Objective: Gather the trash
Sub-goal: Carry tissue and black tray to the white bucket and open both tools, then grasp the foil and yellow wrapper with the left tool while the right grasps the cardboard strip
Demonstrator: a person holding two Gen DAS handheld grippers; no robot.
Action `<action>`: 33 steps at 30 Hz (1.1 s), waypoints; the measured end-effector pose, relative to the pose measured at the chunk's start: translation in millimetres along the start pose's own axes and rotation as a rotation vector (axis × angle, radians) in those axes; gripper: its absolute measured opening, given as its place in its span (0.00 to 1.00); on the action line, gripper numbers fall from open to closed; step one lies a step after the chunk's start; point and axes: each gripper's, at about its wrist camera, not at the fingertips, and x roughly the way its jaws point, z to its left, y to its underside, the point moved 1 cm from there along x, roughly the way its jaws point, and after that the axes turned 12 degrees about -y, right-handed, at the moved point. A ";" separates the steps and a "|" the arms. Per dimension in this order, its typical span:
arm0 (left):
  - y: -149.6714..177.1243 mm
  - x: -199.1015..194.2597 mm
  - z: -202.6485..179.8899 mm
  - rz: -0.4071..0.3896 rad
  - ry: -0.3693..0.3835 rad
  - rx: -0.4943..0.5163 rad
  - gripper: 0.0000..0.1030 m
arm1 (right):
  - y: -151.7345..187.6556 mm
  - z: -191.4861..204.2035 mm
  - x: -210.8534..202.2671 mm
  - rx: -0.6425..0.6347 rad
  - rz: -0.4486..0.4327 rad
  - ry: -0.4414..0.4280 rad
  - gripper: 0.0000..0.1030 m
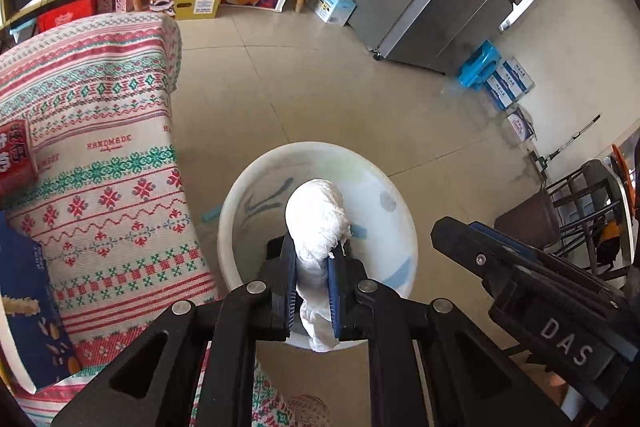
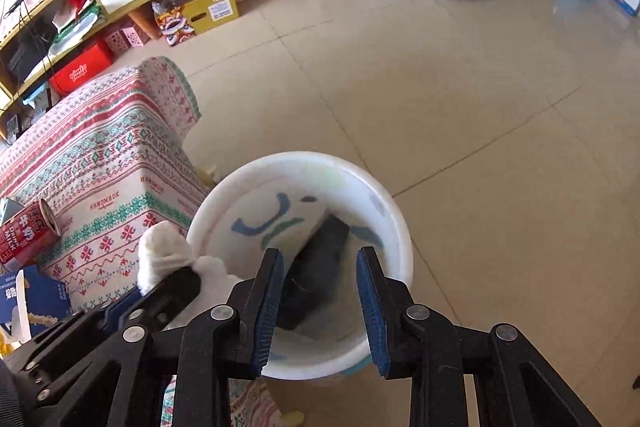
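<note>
Right now the biggest things in view are the tiled floor (image 2: 460,115) and the table draped in a patterned cloth (image 1: 104,155), with a white bin (image 2: 400,227) standing on the floor just beside the table's corner. Inside the bin, the right wrist view shows a dark object (image 2: 316,279) lying on the bottom; what it is cannot be made out.

The left gripper (image 1: 312,291) is clamped on a crumpled white tissue wad (image 1: 316,215), its blue pads (image 1: 331,291) pressing the wad's lower part while the bulk of it bulges out beyond the fingertips. From the left wrist view the wad hangs over the bin's mouth; from the right wrist view it sits near the rim on the table side. The right gripper (image 2: 320,307) hovers over the bin with its jaws spread and nothing between them.

The step in hand looks like dropping this tissue wad into the bin. The next move probably calls for spreading the left jaws once the wad is clear of the rim. A red can (image 2: 28,235) and a blue box (image 1: 32,311) remain on the cloth, likely candidates afterwards.
</note>
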 end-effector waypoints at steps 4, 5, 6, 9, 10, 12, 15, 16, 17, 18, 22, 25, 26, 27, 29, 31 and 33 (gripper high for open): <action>-3.7 15.1 -5.7 0.017 -0.028 0.040 0.37 | -2.9 0.5 -8.5 0.023 -0.030 -0.018 0.34; -4.7 15.4 -4.6 0.010 -0.036 0.035 0.53 | -2.8 2.6 -8.7 0.017 -0.029 -0.013 0.36; -6.4 15.1 -2.4 0.002 -0.034 0.026 0.59 | -2.6 4.2 -8.4 0.012 -0.026 -0.010 0.37; -8.8 11.6 5.2 -0.014 -0.043 0.011 0.65 | -3.4 2.8 -9.2 0.027 -0.024 -0.031 0.37; -10.1 11.1 6.8 -0.015 -0.055 0.010 0.65 | -3.7 1.4 -10.0 0.039 -0.028 -0.039 0.38; -10.8 9.3 9.5 -0.011 -0.068 0.013 0.65 | -3.6 -2.3 -12.5 0.060 -0.037 -0.044 0.44; -5.2 -1.3 13.3 -0.017 -0.059 0.004 0.65 | -4.3 -2.3 -13.8 0.068 -0.046 -0.044 0.47; -3.7 -5.2 14.3 -0.020 -0.060 0.001 0.65 | -4.3 -1.5 -13.4 0.068 -0.045 -0.047 0.48; -1.8 -9.7 15.0 -0.026 -0.058 0.001 0.65 | -4.1 -1.1 -13.2 0.068 -0.043 -0.048 0.50; 3.2 -17.1 14.5 -0.033 -0.055 0.004 0.65 | -4.0 -0.5 -12.7 0.067 -0.040 -0.046 0.52; 14.9 -40.6 21.8 -0.039 -0.090 0.020 0.65 | -4.2 1.1 -13.5 0.071 -0.040 -0.057 0.53; 20.6 -64.1 36.5 -0.062 -0.113 0.023 0.65 | -4.1 1.0 -16.1 0.085 -0.054 -0.070 0.55; 22.5 -73.7 42.5 -0.073 -0.123 0.025 0.65 | -4.2 1.7 -18.1 0.088 -0.063 -0.079 0.56; 25.4 -83.2 50.8 -0.083 -0.134 0.026 0.65 | -4.3 3.3 -20.2 0.086 -0.074 -0.085 0.56; 29.3 -101.2 72.1 -0.099 -0.154 0.009 0.65 | -4.2 12.1 -25.4 0.059 -0.101 -0.092 0.57; 34.2 -116.5 103.1 -0.088 -0.180 -0.045 0.65 | -2.7 26.4 -27.3 0.006 -0.114 -0.091 0.67; 41.2 -130.6 142.0 -0.069 -0.202 -0.121 0.65 | -0.3 42.3 -26.3 -0.052 -0.116 -0.084 0.76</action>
